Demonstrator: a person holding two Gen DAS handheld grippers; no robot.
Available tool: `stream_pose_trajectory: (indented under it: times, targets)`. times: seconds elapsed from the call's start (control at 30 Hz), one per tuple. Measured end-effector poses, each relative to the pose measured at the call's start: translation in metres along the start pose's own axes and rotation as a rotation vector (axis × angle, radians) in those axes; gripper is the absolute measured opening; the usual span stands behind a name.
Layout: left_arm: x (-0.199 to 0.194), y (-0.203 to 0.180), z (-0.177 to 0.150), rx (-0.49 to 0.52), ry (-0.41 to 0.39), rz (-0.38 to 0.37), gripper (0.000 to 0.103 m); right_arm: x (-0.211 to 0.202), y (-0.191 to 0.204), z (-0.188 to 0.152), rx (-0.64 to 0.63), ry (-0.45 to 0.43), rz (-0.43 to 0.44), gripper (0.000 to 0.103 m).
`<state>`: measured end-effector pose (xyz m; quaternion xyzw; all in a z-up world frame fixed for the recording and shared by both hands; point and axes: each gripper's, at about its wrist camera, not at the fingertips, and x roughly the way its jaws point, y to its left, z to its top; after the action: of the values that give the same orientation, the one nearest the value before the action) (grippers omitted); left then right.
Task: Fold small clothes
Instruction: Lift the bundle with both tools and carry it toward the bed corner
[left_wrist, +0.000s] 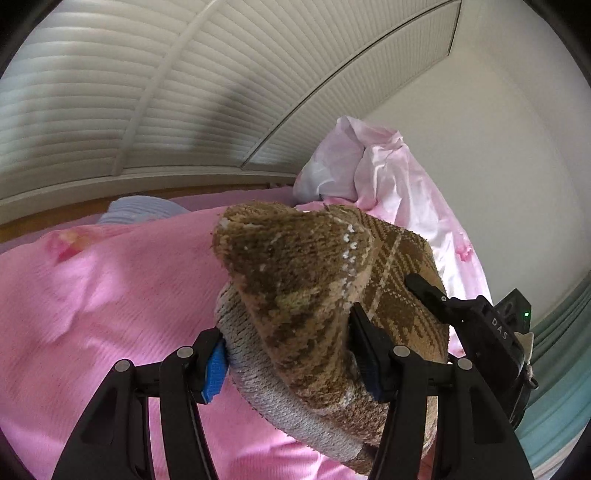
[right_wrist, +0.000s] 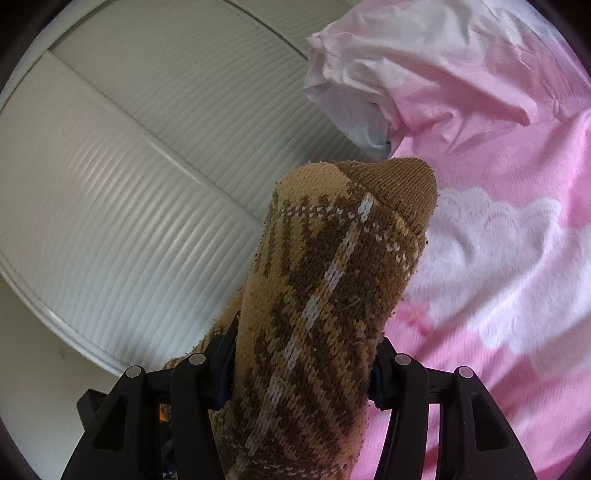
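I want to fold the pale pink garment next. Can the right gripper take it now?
Probably not yet. The right gripper is shut on the brown patterned sock, so its jaws are full. The pale pink garment lies uncovered ahead on the pink bedcover.

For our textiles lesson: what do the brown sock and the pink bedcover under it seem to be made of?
Brown sock: knitted yarn, likely cotton or wool blend; visible stitch loops, fuzzy pilled surface, matte. Pink bedcover: seemingly soft woven or fine-knit fabric, matte; faint ribbed texture.

soft daylight | fisheye-bent edges | dark corners | blurred bedding
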<state>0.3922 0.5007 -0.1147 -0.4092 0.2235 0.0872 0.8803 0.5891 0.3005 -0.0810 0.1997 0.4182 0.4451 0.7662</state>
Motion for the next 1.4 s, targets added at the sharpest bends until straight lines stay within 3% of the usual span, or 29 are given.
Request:
stream_pose_trajectory:
  times: [0.2,0.3,0.47,0.6,0.77,0.93,1.0,1.1,1.2,1.3,1.4]
  targets:
    - [0.045,0.016,-0.012,0.010,0.045,0.059,0.059,0.020,-0.027,0.003,0.009,0.050,-0.102,0.056]
    - [0.052,0.028,-0.020,0.009,0.058,0.059,0.061,0.039,-0.049,-0.008,0.027,0.092,-0.158,0.056]
    - [0.049,0.028,-0.026,0.037,0.044,0.061,0.064,0.048,-0.064,-0.015,0.048,0.087,-0.170,0.062]
    - [0.034,0.009,-0.028,0.104,0.022,0.097,0.068,0.039,-0.054,-0.009,0.001,0.073,-0.230,0.074]
    - [0.001,-0.004,-0.038,0.163,-0.026,0.157,0.068,0.020,-0.046,-0.006,-0.030,0.068,-0.295,0.075]
    - [-0.034,-0.033,-0.043,0.290,-0.132,0.183,0.068,-0.021,-0.023,-0.016,-0.132,-0.035,-0.351,0.075]
    - [-0.044,-0.049,-0.043,0.348,-0.179,0.151,0.068,-0.032,-0.006,-0.024,-0.209,-0.074,-0.358,0.075]
    - [-0.038,-0.060,-0.038,0.374,-0.145,0.086,0.068,-0.032,0.023,-0.040,-0.348,-0.070,-0.346,0.075]
    - [-0.018,-0.059,-0.034,0.434,-0.115,0.170,0.066,-0.022,0.035,-0.047,-0.405,-0.054,-0.350,0.075]
    - [-0.002,-0.043,-0.023,0.381,-0.076,0.221,0.057,-0.009,0.036,-0.052,-0.430,-0.019,-0.385,0.075]
    - [0.010,-0.028,-0.013,0.353,-0.060,0.261,0.057,0.001,0.032,-0.058,-0.471,0.004,-0.450,0.075]
